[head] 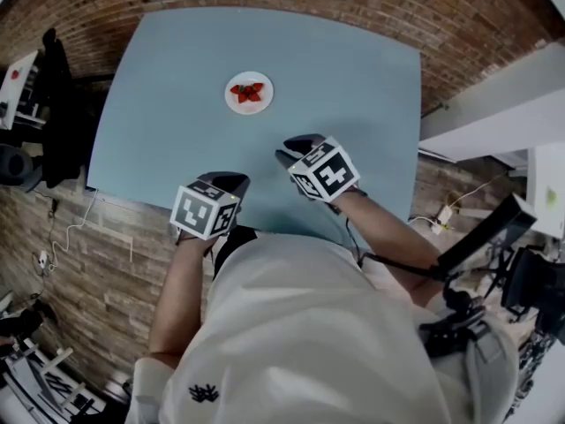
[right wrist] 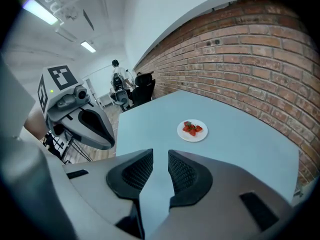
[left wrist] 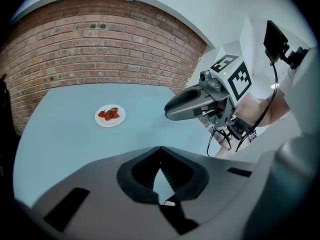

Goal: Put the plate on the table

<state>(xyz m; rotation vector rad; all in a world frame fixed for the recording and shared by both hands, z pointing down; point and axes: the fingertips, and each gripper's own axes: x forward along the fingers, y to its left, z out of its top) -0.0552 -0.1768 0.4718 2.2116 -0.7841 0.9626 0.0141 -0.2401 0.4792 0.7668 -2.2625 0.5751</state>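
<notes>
— Status, starting from the left?
— The left gripper [head: 235, 181] is held near-left of the plate [head: 237, 104], well apart from it, jaws clenched together on nothing.
— And the plate itself?
— Small, round and white, lying flat on the blue table [head: 168, 122], with red strawberries [head: 248, 92] at its middle.
— Right gripper [head: 286, 153]?
— Near-right of the plate, jaws slightly parted, empty.

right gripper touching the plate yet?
Apart. The head view shows bare table between the right gripper and the plate. The right gripper view shows its jaws parted and empty, with the plate well ahead.
</notes>
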